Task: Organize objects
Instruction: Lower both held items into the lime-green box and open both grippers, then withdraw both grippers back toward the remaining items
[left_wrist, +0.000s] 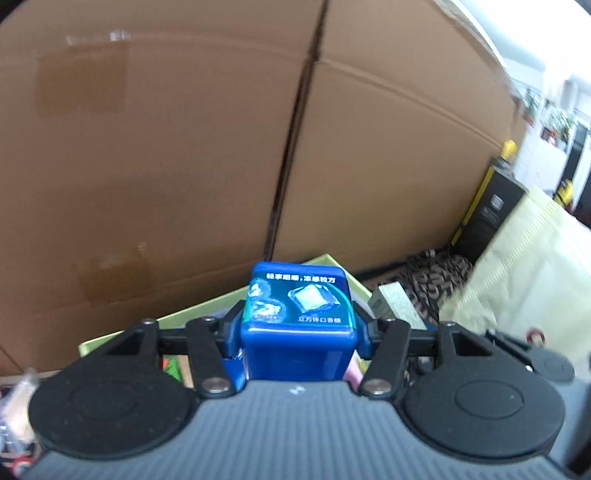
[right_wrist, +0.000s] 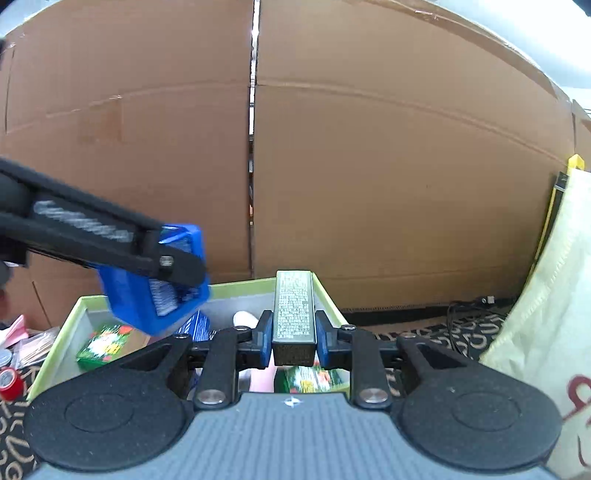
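Observation:
My left gripper (left_wrist: 299, 326) is shut on a blue cube-shaped gum box (left_wrist: 299, 302) with a printed top, held above the green-rimmed tray (left_wrist: 207, 306). From the right wrist view that left gripper (right_wrist: 173, 266) reaches in from the left, the blue box (right_wrist: 147, 299) hanging over the tray's left part. A slim grey box (right_wrist: 294, 310) with fine print sits lengthwise in my right gripper (right_wrist: 294, 343), which is shut on it over the tray's right rim (right_wrist: 325, 295). Inside the tray lie green packets (right_wrist: 105, 345), a blue item and a white item.
Tall cardboard boxes (right_wrist: 369, 166) wall off the back. A cream bag (right_wrist: 546, 295) stands at the right, with a black box with yellow edges (left_wrist: 487, 210) behind it. A red tape roll (right_wrist: 9, 384) and small clutter lie left of the tray on a patterned cloth (right_wrist: 461, 332).

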